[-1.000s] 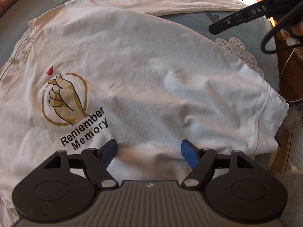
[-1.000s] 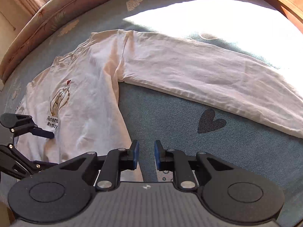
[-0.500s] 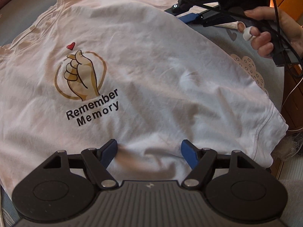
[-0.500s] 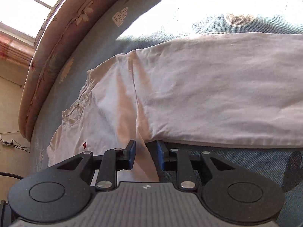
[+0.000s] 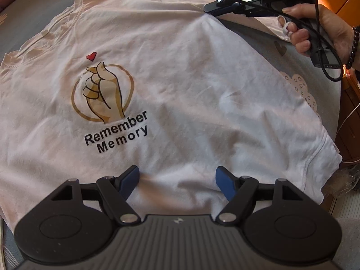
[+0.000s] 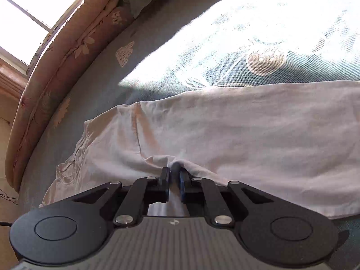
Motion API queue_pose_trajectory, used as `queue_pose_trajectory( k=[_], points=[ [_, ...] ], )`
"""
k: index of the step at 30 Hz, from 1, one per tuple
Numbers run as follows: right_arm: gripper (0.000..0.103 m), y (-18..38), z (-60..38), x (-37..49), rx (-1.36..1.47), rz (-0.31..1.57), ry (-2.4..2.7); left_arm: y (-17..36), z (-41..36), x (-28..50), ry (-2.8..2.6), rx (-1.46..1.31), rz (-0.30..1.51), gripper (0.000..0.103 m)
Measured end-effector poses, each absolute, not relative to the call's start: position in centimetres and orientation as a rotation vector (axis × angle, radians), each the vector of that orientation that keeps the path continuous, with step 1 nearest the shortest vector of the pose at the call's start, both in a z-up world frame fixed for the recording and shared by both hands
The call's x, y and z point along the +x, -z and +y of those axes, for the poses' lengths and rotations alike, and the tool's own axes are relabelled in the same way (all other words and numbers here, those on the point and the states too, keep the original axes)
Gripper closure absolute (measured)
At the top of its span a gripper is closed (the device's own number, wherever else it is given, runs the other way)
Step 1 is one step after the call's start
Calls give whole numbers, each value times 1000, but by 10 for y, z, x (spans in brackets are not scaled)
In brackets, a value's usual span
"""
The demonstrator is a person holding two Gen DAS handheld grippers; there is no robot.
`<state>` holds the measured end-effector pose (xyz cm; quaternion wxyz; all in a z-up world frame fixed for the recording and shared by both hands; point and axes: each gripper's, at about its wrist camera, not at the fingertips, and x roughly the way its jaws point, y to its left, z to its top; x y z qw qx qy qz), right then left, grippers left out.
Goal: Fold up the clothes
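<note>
Closure of the right tool (image 6: 173, 175) is the latest change: its jaws have just been closing, and they now pinch a bunched ridge of the white shirt (image 5: 191, 85) at the armpit, where the long sleeve (image 6: 258, 146) meets the body. A second ago this tool stood over the blue bedspread (image 6: 94, 83) short of the fabric; it has since advanced to the seam. Judged from this, the sleeve fold can begin, since the sleeve root is secured. The shirt lies flat, print side up, on the bed, with the sleeve extended sideways. The left tool (image 5: 177, 177) hovers steeply downward over the lower body of the shirt, below the "Remember Memory" print (image 5: 115, 133), its jaws spread wide and gripping nothing. In the left wrist view, the person's right hand (image 5: 319, 29) holds the right tool's handle at the upper right, angled down toward the cloth.
</note>
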<state>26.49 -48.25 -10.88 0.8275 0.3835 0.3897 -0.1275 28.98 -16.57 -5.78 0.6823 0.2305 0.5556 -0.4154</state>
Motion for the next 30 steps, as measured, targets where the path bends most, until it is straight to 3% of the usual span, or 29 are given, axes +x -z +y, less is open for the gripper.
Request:
queue_pose_trajectory(
  k=[6, 22, 30],
  points=[
    [85, 95, -482, 247, 744, 875, 206, 49, -154, 292, 905, 517, 1233, 29],
    [83, 87, -422, 67, 938, 1059, 233, 42, -122, 266, 900, 520, 1254, 29],
    [78, 106, -364, 52, 968, 1139, 97, 41, -142, 259, 976, 592, 1241, 29]
  ],
)
